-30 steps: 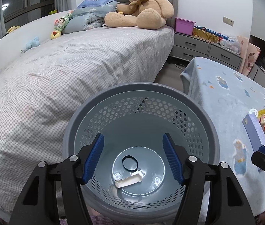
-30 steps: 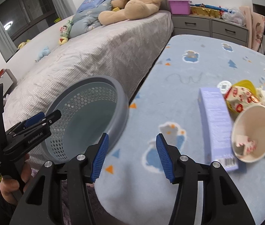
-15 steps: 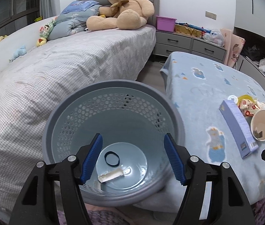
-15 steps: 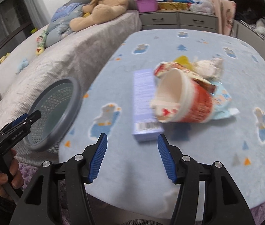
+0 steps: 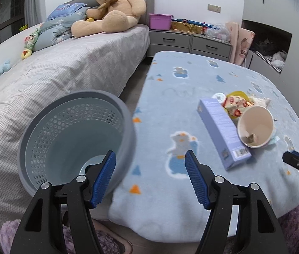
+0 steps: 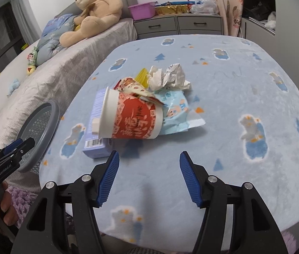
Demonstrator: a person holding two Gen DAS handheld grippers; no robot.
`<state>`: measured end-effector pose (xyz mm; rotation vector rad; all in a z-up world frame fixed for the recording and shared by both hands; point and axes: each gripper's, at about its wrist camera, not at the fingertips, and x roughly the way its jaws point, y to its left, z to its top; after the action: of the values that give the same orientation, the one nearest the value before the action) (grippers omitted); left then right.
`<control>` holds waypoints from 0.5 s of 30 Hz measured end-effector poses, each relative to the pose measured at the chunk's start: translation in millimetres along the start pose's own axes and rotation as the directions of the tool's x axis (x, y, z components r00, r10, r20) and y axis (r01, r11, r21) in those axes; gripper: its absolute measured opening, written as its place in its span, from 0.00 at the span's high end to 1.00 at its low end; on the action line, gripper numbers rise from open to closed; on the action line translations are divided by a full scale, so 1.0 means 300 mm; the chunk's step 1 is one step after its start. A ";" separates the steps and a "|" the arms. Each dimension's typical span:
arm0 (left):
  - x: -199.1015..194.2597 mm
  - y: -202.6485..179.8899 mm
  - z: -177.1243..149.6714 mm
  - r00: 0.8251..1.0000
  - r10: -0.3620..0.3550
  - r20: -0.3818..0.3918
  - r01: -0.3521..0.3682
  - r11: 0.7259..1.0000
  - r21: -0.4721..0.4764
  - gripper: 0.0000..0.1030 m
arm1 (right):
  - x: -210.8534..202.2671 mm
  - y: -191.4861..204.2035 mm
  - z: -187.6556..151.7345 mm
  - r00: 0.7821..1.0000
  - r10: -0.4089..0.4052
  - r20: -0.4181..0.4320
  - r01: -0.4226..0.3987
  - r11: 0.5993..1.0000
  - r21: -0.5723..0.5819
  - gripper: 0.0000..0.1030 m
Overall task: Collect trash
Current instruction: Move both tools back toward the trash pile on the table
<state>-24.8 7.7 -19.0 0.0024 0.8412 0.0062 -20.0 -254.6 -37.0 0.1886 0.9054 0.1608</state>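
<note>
A pile of trash lies on the blue blanket-covered table (image 6: 244,80): a red paper cup (image 6: 132,118) on its side, a purple carton (image 6: 94,127), crumpled white paper (image 6: 168,76), a light blue wrapper (image 6: 177,110) and a red-and-yellow snack wrapper (image 6: 132,86). My right gripper (image 6: 148,176) hovers just in front of the cup, its jaws opening with nothing between them. A grey perforated basket (image 5: 75,139) stands left of the table. My left gripper (image 5: 150,180) is open and empty over the gap between basket and table. The cup (image 5: 255,127) and carton (image 5: 223,131) show to its right.
A bed (image 5: 54,69) with a large teddy bear (image 5: 111,8) and small soft toys runs along the left. Grey drawers (image 5: 189,42) with a purple bin (image 5: 160,21) stand at the back. A purple rug (image 5: 12,232) lies under the table's near edge.
Both grippers have swung right: the left view went from looking into the basket to the table edge. The right gripper came from the basket side to face the cup, opening slightly.
</note>
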 end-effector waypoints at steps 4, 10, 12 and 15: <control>-0.016 -0.067 -0.002 1.000 0.004 0.000 -0.004 1.000 0.017 0.37 | 0.008 -0.028 0.035 1.000 0.028 0.011 -0.027 0.995 -0.101 0.41; -0.028 -0.123 0.020 1.000 0.024 -0.003 -0.024 1.000 0.010 0.37 | 0.035 -0.049 0.094 0.997 0.071 -0.013 -0.072 0.971 -0.226 0.39; -0.029 -0.141 0.030 1.000 0.029 -0.006 -0.029 1.000 0.007 0.37 | 0.037 -0.057 0.109 0.996 0.083 -0.017 -0.084 0.970 -0.226 0.39; -0.026 -0.166 0.047 0.999 0.042 -0.008 -0.042 0.999 0.010 0.37 | 0.037 -0.063 0.131 0.997 0.083 -0.004 -0.082 0.971 -0.223 0.39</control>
<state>-19.1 -42.2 -3.9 0.0293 0.8495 0.0414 18.8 -274.1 -26.0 0.0179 0.8678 0.3375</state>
